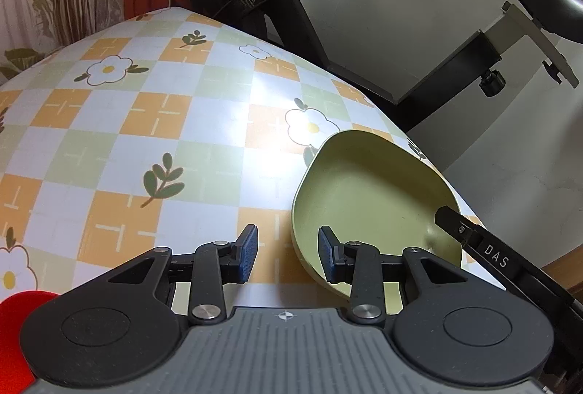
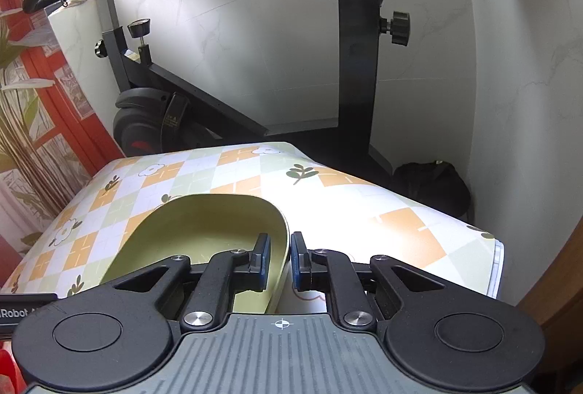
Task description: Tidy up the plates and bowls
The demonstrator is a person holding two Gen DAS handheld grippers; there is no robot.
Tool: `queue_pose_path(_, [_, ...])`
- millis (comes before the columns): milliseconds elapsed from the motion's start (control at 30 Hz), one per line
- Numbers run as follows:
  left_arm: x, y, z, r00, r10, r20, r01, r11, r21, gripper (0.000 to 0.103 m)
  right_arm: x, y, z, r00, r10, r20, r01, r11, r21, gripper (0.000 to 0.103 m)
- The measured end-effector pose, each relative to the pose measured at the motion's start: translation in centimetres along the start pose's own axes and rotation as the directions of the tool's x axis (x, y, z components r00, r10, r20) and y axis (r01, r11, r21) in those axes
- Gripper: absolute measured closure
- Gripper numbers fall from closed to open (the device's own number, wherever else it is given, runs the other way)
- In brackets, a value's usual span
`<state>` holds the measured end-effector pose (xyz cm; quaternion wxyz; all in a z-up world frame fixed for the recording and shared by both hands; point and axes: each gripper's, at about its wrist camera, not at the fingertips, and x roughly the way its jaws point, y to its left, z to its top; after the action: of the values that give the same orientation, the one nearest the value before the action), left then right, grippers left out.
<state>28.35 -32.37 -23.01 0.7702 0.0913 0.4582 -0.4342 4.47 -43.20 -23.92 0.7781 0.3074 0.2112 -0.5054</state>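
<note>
A pale green deep plate (image 1: pixel 371 190) with rounded corners sits near the right edge of the flowered table (image 1: pixel 145 124). It looks tilted, though I cannot tell whether it is off the cloth. My right gripper (image 2: pixel 281 261) is shut on the right rim of the green plate (image 2: pixel 204 230), one pad inside the wall and one outside. In the left wrist view that gripper's black finger (image 1: pixel 470 237) reaches onto the plate from the right. My left gripper (image 1: pixel 288 257) is open and straddles the plate's near left rim, its right pad inside and its left pad over the tablecloth.
A red object (image 1: pixel 22 317) lies at the near left corner. Past the table's far edge (image 2: pixel 364 182) stand an exercise bike (image 2: pixel 357 73) and a white wall, with a black bag (image 2: pixel 430 186) on the floor. Bare tablecloth stretches left of the plate.
</note>
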Motion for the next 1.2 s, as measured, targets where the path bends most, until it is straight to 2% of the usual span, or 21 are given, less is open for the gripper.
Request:
queue_pose_path(200, [0.5, -0.2, -0.2, 1.0, -0.015, 0.004, 0.015, 1.0, -0.013, 0.066, 0.1, -0.3, 0.0, 1.0, 0.015, -0.005, -0.015, 1.0, 0.013, 0.096])
queue_pose_path(267, [0.4, -0.2, -0.3, 1.0, -0.021, 0.016, 0.021, 1.0, -0.019, 0.074, 0.2, -0.3, 0.0, 1.0, 0.019, -0.006, -0.019, 1.0, 0.014, 0.097])
queue_pose_path(300, [0.5, -0.1, -0.3, 1.0, -0.024, 0.013, 0.024, 0.999, -0.026, 0.084, 0.2, -0.3, 0.1, 1.0, 0.022, -0.008, -0.022, 1.0, 0.013, 0.096])
queue_pose_path(333, [0.5, 0.0, -0.3, 1.0, -0.02, 0.008, 0.02, 0.999, -0.037, 0.086, 0.1, -0.2, 0.0, 1.0, 0.018, -0.006, -0.018, 1.0, 0.012, 0.097])
queue_pose_path(467, [0.3, 0.2, -0.5, 1.0, -0.027, 0.005, 0.028, 0.998, -0.054, 0.086, -0.1, 0.0, 0.0, 1.0, 0.023, -0.001, -0.023, 1.0, 0.01, 0.097])
queue_pose_path(600, [-0.7, -0.2, -0.7, 1.0, -0.009, 0.015, 0.01, 1.0, -0.026, 0.086, -0.9, 0.4, 0.4, 0.999, 0.038, 0.017, -0.038, 0.999, 0.005, 0.097])
queue_pose_path(767, [-3.1, -0.4, -0.6, 0.998, 0.022, 0.054, -0.022, 1.0, -0.01, 0.086, -2.0, 1.4, 0.9, 0.997, 0.073, 0.023, -0.072, 0.997, -0.013, 0.097])
queue_pose_path(967, [-7.0, 1.3, -0.6, 0.993, 0.054, 0.102, -0.051, 0.998, -0.034, 0.086, -3.7, 3.9, 1.3, 0.989, 0.148, -0.007, -0.148, 0.987, -0.057, 0.097])
queue_pose_path(1200, [-12.8, 4.2, -0.7, 0.976, 0.126, 0.176, -0.109, 0.989, -0.105, 0.086, -5.8, 9.1, 1.2, 0.962, 0.267, -0.051, -0.272, 0.955, -0.122, 0.096])
